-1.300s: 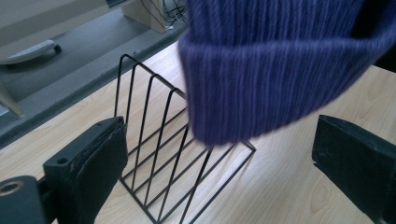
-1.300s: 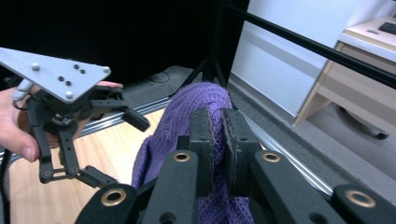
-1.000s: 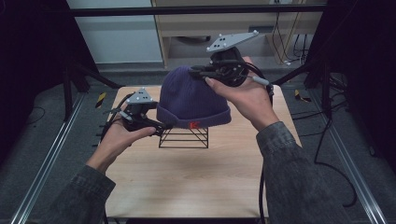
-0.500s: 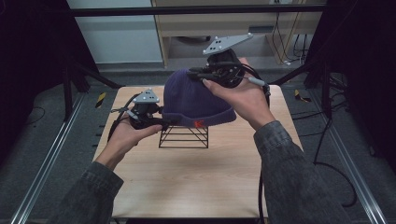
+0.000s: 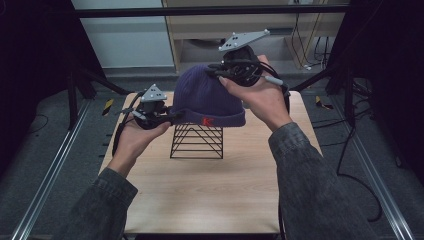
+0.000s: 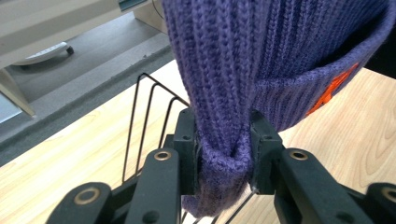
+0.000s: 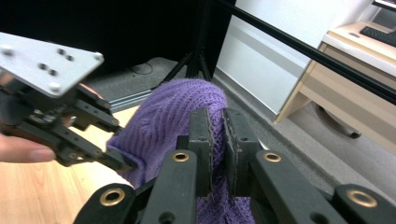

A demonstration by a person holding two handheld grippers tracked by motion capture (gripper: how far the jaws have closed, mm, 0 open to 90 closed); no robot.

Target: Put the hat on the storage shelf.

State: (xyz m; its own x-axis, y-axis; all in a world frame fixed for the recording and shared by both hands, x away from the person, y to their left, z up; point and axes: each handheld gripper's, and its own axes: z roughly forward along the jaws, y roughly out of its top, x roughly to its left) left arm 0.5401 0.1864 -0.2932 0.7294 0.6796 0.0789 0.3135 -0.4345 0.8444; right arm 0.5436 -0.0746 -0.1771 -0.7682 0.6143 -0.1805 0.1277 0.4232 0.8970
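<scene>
While the left hand-held gripper clamps the hat at its brim and the right hand-held gripper pinches its crown, the hat hangs directly above the rack on the worktop.

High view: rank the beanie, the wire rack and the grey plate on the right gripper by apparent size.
1. purple beanie
2. black wire rack, partly hidden beneath the beanie
3. grey plate, smallest, though held nearer the camera

Black grippers (grey plates), dark sleeves
</scene>
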